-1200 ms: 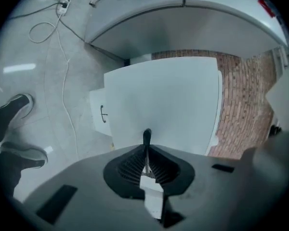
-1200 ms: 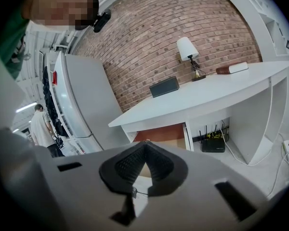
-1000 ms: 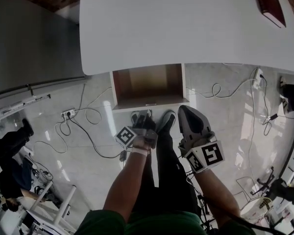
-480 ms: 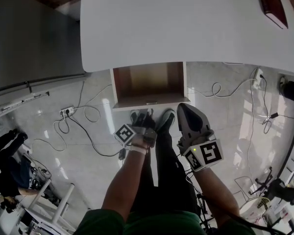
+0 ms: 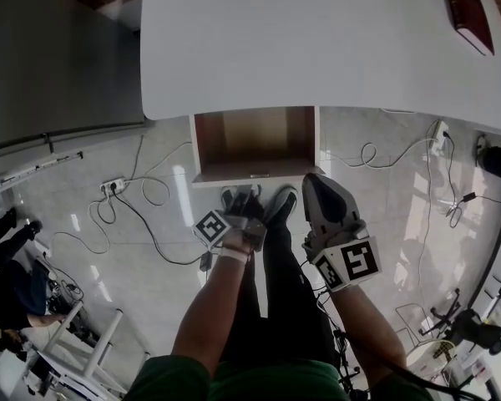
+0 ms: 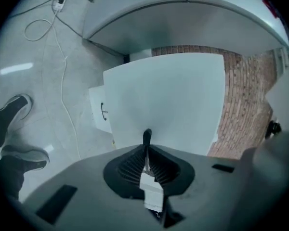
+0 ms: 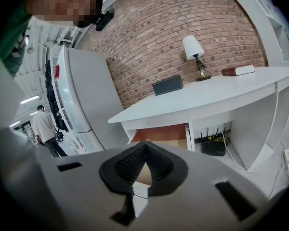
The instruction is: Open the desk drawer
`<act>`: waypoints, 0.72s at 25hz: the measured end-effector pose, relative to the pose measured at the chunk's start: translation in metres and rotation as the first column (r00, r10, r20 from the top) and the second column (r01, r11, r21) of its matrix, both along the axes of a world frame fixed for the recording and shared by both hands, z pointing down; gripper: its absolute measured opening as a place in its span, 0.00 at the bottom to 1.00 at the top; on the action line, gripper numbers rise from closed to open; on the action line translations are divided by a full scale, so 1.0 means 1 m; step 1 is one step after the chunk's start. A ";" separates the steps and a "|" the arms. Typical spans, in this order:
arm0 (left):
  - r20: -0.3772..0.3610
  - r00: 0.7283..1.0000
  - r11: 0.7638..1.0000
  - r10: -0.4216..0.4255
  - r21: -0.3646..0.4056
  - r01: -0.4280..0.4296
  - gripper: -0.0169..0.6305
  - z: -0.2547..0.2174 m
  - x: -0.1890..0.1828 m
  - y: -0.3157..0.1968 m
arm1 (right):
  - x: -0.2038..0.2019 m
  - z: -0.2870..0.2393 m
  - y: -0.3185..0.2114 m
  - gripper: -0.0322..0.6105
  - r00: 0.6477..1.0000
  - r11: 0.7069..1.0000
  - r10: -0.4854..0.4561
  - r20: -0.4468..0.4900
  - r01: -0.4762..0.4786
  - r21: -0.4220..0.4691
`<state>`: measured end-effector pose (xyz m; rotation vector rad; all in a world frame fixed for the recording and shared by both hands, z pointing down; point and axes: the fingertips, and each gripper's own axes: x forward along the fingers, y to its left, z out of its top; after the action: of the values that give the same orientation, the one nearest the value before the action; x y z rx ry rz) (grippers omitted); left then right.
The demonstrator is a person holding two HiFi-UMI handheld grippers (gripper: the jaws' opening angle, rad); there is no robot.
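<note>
The white desk fills the top of the head view. Its drawer stands pulled out from under the front edge, showing a brown inside. My left gripper hangs shut just short of the drawer's white front, with nothing between its jaws. In the left gripper view the shut left gripper points at the desk, and the drawer handle lies off to the left. My right gripper is beside it on the right, shut and holding nothing. The right gripper view shows the right gripper in front of the open drawer.
A red book lies on the desk's far right; a lamp and a dark box stand at the back. A tall grey cabinet stands left. Cables and a power strip lie on the floor. My shoes are below the drawer.
Both grippers have hardly moved and the drawer stays out. A person at the far left of the head view has shifted.
</note>
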<state>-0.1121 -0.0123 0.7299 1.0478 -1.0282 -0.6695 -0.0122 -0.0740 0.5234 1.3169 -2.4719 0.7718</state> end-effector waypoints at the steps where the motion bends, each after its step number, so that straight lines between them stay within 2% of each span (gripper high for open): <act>1: 0.000 1.000 1.000 0.000 0.006 0.000 0.06 0.001 0.000 -0.001 | 0.000 0.001 -0.002 0.05 1.000 1.000 -0.003 0.000 0.003 0.001; 4: -0.007 1.000 1.000 -0.008 0.029 0.008 0.06 0.002 0.000 -0.003 | -0.001 0.002 -0.004 0.05 1.000 1.000 -0.011 -0.001 0.011 0.006; 7: 0.005 1.000 1.000 0.000 0.004 -0.001 0.06 0.002 0.000 0.000 | -0.001 0.000 -0.004 0.05 1.000 1.000 -0.014 0.006 0.014 0.011; 18: -0.004 1.000 1.000 -0.008 0.007 0.008 0.06 -0.002 0.002 -0.003 | 0.002 -0.007 -0.009 0.05 0.999 0.997 -0.034 0.010 0.033 0.071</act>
<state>-0.1103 -0.0150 0.7283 1.0487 -1.0279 -0.6820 -0.0104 -0.0829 0.5162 1.2943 -2.5456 0.6911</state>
